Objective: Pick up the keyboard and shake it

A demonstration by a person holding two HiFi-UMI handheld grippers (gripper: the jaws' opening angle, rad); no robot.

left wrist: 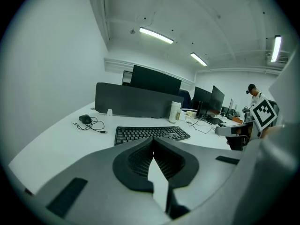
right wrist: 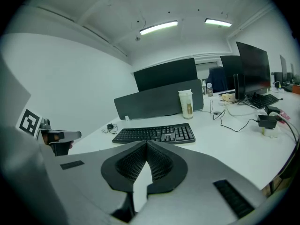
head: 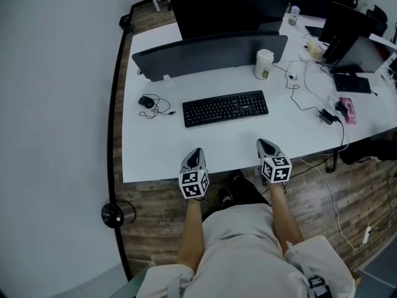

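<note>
Black keyboard point(head: 225, 108) on desk point(head: 155, 149) | left gripper point(head: 196, 153), right gripper point(head: 267, 144): jaws together

Nothing is legible: the keyboard point(head: 225, 108) legends and the cup point(head: 264, 64) label are too small.

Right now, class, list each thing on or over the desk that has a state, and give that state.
keyboard: flat on the desk, untouched.
left gripper: shut, empty.
right gripper: shut, empty.
cup: upright.
mouse: on the desk, cable coiled beside it.
monitor: screen dark.
</note>
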